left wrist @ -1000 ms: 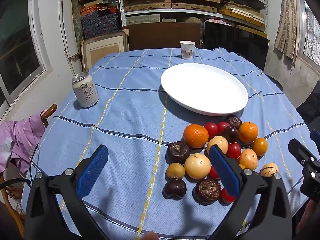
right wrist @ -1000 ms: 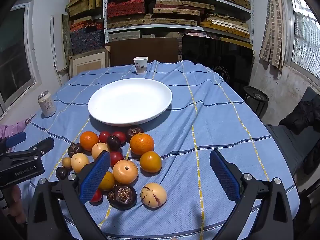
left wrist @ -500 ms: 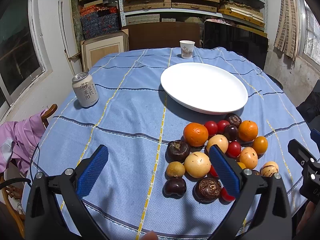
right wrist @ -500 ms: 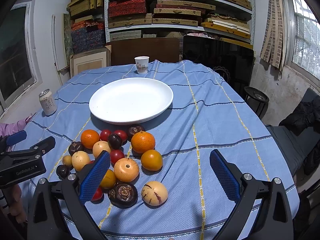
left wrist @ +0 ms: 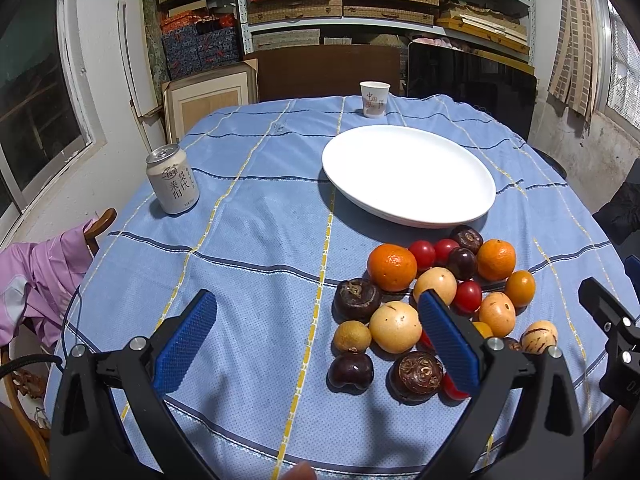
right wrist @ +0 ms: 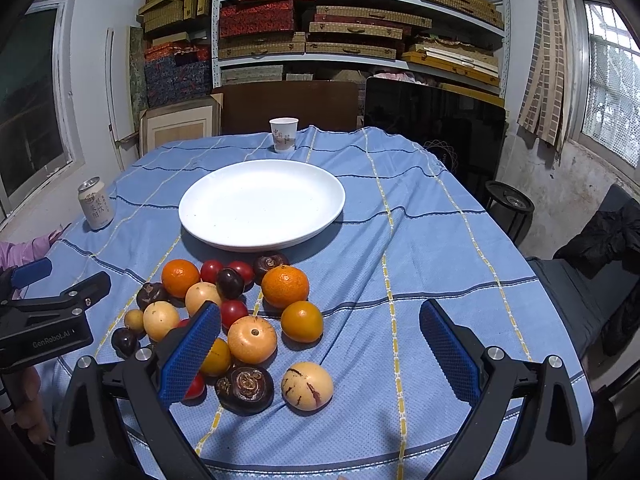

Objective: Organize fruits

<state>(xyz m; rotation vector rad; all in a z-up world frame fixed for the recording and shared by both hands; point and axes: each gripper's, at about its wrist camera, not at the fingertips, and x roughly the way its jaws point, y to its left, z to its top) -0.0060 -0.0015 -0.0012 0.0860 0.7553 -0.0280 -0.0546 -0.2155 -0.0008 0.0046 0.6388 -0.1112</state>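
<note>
On the left, the left gripper (left wrist: 316, 344) hangs spread wide and empty over blue checked cloth (left wrist: 248, 264). The loose pile of mixed round fruits (right wrist: 224, 312) lies near, just before the bare white oval plate (right wrist: 262, 204). At right, the right gripper (right wrist: 320, 354), likewise agape and empty, would best start with the outlying speckled yellow fruit (right wrist: 307, 386), closing gently so neighbours don't roll.

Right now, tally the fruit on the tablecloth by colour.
Orange fruits: 5
Red tomatoes: 5, one mostly hidden
Dark brown-purple fruits: 5
Pale yellow or cream fruits: 4
Total: 19
</note>
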